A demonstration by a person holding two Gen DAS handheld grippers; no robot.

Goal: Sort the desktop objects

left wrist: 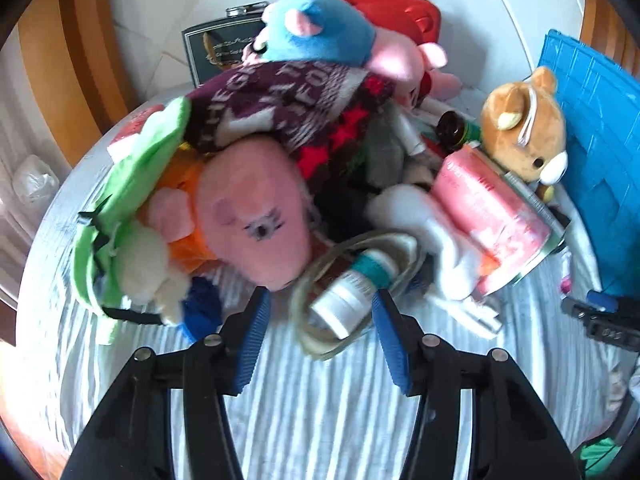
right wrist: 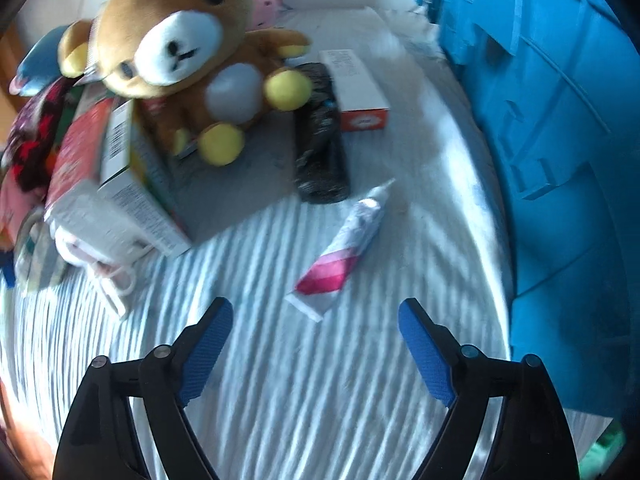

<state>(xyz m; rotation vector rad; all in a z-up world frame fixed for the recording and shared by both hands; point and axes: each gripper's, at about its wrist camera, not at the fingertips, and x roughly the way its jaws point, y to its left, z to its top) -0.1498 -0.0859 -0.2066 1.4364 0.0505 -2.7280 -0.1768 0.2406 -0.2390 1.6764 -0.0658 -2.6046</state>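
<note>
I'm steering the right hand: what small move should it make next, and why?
Probably ease the right gripper forward and down over the pink-striped tube. Its jaws stand open with nothing between them, and the tube lies alone on the cloth just ahead, near the blue bin.

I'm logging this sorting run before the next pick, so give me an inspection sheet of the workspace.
Surface: round table, white ribbed cloth.
Job's things: white bottle between the left gripper's fingers; striped tube lying alone; bear plush atop boxes.
Clutter: heaped plush toys, knit cloth, pink can.
Grippers: left gripper open around the bottle; right gripper open, empty.
Cables: clear tubing looped round the bottle.
Surroundings: blue crate, tiled floor.
</note>
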